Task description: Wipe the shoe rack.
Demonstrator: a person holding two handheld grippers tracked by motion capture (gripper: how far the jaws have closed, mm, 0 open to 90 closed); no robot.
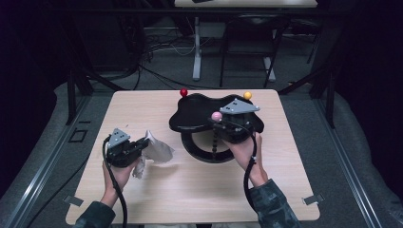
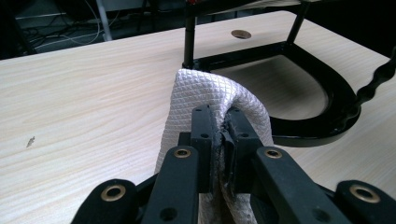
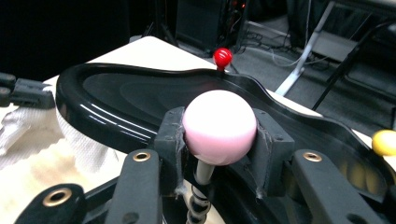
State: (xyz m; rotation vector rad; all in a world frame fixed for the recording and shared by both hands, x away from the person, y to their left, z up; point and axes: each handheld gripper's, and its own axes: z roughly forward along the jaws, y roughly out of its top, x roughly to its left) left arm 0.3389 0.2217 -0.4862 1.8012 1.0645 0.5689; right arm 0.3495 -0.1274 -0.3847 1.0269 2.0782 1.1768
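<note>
A black stand has a wavy glossy top tray on thin posts over a ring base. Three balls top its posts: red, yellow and pink. My right gripper is shut on the pink ball, its pads pressing both sides at the tray's near edge. My left gripper is left of the stand, shut on a white waffle-weave cloth. In the left gripper view the cloth bulges over the closed jaw tips, close to the ring base.
The stand sits mid-right on a light wooden table, which has a small round hole behind the stand. A beaded black post rises from the ring base. Beyond the table's far edge are table legs and cables on a dark floor.
</note>
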